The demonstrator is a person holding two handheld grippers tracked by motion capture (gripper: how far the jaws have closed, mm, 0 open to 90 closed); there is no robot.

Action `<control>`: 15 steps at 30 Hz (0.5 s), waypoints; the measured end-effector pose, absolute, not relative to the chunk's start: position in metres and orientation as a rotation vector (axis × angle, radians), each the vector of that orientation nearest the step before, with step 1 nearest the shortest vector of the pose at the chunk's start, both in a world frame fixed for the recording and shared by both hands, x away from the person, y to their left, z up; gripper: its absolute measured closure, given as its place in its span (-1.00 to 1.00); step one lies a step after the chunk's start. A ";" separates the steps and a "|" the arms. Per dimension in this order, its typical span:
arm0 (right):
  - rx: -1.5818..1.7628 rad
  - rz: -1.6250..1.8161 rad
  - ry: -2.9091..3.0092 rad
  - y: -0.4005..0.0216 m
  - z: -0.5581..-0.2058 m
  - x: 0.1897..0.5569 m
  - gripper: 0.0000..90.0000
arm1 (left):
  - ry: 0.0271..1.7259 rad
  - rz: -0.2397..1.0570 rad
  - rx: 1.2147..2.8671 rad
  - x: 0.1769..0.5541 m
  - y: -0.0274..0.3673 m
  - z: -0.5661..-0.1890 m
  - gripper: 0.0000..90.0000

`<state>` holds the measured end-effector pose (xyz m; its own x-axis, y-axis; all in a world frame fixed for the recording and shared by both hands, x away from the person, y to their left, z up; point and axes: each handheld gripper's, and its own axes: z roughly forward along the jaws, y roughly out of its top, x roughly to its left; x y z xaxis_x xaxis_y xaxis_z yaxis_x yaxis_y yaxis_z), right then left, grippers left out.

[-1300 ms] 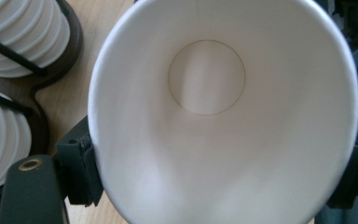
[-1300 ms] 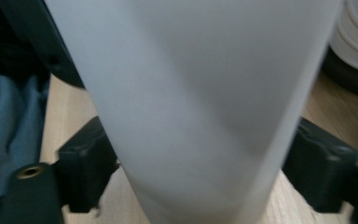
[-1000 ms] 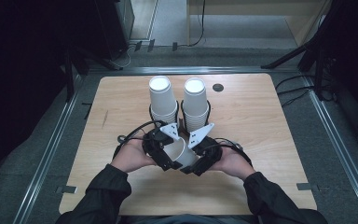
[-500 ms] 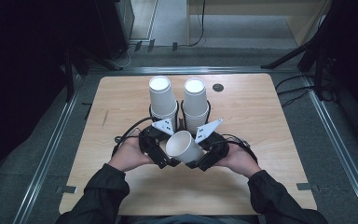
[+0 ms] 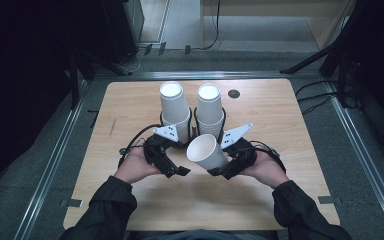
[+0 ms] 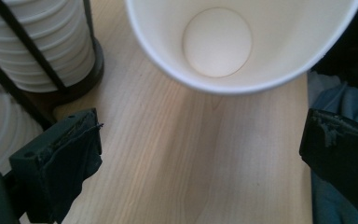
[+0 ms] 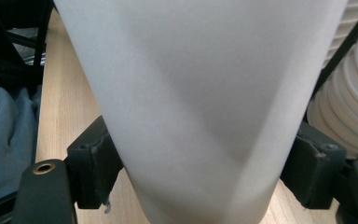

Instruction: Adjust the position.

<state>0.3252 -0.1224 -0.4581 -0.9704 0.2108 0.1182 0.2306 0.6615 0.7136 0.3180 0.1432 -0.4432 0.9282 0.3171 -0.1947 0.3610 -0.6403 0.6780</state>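
High view: lower centre of the frame, a single white paper cup (image 5: 207, 152) is held tilted above the wooden counter (image 5: 300, 130), its open mouth turned toward the left claw (image 5: 180, 169) and its lower body clamped in the right claw (image 5: 219, 170). The left claw's jaws have just been opening and now stand wide apart with nothing between them, just left of the cup's rim. Behind, at mid-frame, two stacks of like cups (image 5: 174, 107) stand upright in dark wire holders.

Left gripper view: the cup (image 6: 223, 42) fills the upper frame mouth-on, its round base visible inside; both black pads (image 6: 74, 158) are clear of it.

Right gripper view: the cup wall (image 7: 205, 107) runs between the two pads (image 7: 95, 161), which press on it from either side; a faint crease suggests the wall is yielding.

Handling, as judged: the cup is very light, thin-walled and easily crushed, stiffest at the rolled rim and at the base. A gentle hold low on the body, as here, seems soundest; the smooth tapered paper may slip toward its narrow end.
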 end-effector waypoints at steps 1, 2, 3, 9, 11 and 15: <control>-0.385 -1.227 -2.845 -0.125 -0.458 0.325 -0.50 | 0.483 -0.058 2.308 0.318 0.143 -0.444 -1.00; -0.385 -1.228 -2.841 -0.126 -0.458 0.325 -0.50 | 0.485 -0.051 2.309 0.317 0.143 -0.446 -1.00; -0.386 -1.230 -2.844 -0.127 -0.457 0.325 -0.50 | 0.486 -0.048 2.309 0.317 0.143 -0.447 -1.00; -0.399 -1.247 -2.830 -0.128 -0.456 0.323 -0.50 | 0.499 -0.040 2.239 0.315 0.139 -0.449 -1.00; -0.400 -1.250 -2.823 -0.128 -0.456 0.322 -0.50 | 0.492 -0.040 2.190 0.314 0.136 -0.448 -1.00; -0.390 -1.264 -2.808 -0.126 -0.456 0.321 -0.50 | 0.461 -0.026 2.143 0.311 0.128 -0.445 -1.00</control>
